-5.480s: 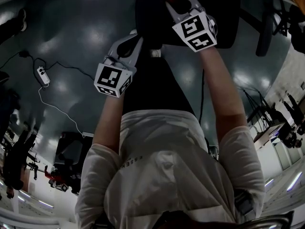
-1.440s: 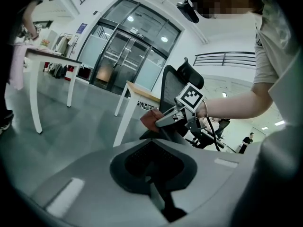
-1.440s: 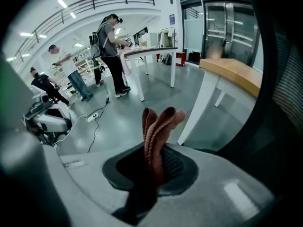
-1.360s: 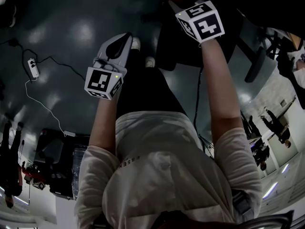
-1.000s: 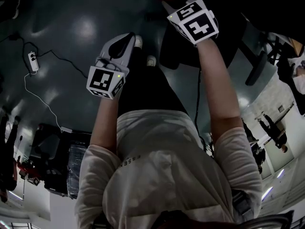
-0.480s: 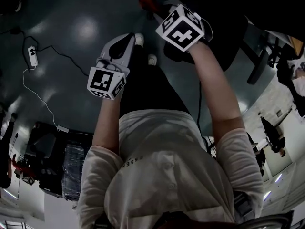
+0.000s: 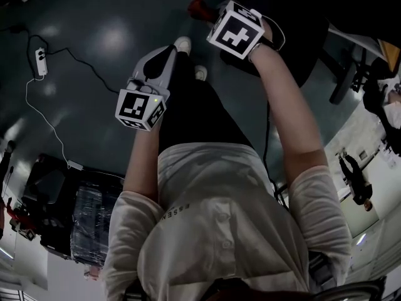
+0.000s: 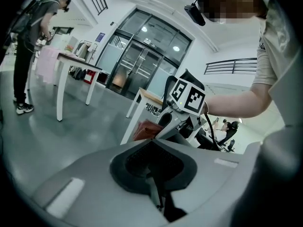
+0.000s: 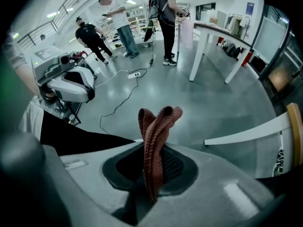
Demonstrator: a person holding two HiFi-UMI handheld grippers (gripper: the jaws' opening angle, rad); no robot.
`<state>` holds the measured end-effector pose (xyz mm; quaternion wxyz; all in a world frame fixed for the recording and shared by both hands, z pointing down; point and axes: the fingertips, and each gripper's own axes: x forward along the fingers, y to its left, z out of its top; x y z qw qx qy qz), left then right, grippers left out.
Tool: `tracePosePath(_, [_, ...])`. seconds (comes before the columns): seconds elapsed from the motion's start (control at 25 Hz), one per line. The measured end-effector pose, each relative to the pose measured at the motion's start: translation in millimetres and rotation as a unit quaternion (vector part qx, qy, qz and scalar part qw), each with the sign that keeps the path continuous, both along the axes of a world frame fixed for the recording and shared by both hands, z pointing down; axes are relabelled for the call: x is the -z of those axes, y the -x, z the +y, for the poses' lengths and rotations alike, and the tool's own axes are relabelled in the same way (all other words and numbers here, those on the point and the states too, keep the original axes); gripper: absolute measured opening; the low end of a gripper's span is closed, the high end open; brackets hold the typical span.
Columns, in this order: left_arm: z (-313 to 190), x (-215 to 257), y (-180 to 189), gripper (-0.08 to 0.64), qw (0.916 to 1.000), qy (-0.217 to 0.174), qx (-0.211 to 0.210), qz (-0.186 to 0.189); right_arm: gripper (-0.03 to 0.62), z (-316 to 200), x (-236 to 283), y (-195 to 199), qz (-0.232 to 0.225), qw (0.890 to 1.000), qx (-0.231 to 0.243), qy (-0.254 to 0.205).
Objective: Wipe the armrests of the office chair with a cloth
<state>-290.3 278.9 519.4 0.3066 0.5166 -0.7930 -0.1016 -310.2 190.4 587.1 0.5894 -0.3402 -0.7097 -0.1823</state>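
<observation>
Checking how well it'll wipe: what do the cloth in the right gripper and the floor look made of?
Cloth: reddish-brown knitted or woven fabric, matte; ribbed texture shows along its folds. Floor: hard, smooth grey, glossy; bright reflections show on it. Polished concrete or coating, unclear.

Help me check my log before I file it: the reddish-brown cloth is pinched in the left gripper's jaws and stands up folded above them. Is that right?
Wrong gripper. The cloth is pinched in the right gripper, not the left, and stands up folded above its jaws, as the right gripper view shows. The left gripper has its jaws together on nothing.
</observation>
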Motion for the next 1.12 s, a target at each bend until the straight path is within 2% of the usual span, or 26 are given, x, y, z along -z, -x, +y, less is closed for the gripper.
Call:
tracePosePath(0.12, [10.7, 1.8, -12.5, 0.018, 0.9999, -0.002, 0.011, -0.003, 0.048, 12.4, -2.1, -16.6, 0.013, 1.0, 0.012, 0.003])
tracePosePath(0.28, [24.3, 4.4, -27.6, 0.018, 0.9997, -0.003, 0.023, -0.006, 0.049, 25.8, -4.8, -54.5, 0.054, 0.998, 0.023, -0.003])
tracePosePath(0.48, [37.3, 7.0, -38.3, 0.018, 0.9994, -0.001, 0.032, -0.011, 0.048, 56.2, 0.9, -80.5, 0.059, 0.997, 0.032, 0.034])
tracePosePath(0.6, [38.9, 12.0, -44.9, 0.018, 0.9994, -0.003, 0.031, -0.015, 0.048, 70.1, 9.6, -108.9, 0.093, 0.994, 0.011, 0.064])
tracePosePath(0.68, [35.4, 18.5, -49.2, 0.018, 0.9995, -0.004, 0.024, -0.018, 0.048, 75.7, 22.7, -109.8, 0.069, 0.993, -0.023, 0.091])
tracePosePath(0.76, [28.1, 29.9, -49.5, 0.018, 0.9996, -0.009, 0.015, -0.023, 0.048, 71.0, 42.4, -93.5, 0.0, 0.99, -0.078, 0.116])
tracePosePath(0.84, [17.1, 44.9, -49.3, 0.018, 0.9994, -0.017, 0.003, -0.031, 0.048, 54.1, 65.5, -80.4, -0.075, 0.977, -0.149, 0.133])
tracePosePath(0.92, [0.9, 61.5, -48.9, 0.018, 0.9986, -0.022, -0.02, -0.044, 0.048, 28.0, 88.1, -76.9, -0.13, 0.956, -0.22, 0.141])
tracePosePath(1.0, [-21.0, 82.4, -42.6, 0.018, 0.9957, -0.032, -0.055, -0.067, 0.048, -0.9, 107.7, -78.1, -0.168, 0.932, -0.285, 0.146])
tracePosePath(1.12, [-62.1, 115.3, -27.0, 0.018, 0.9874, -0.051, -0.11, -0.101, 0.048, -49.4, 134.9, -86.6, -0.217, 0.889, -0.376, 0.146])
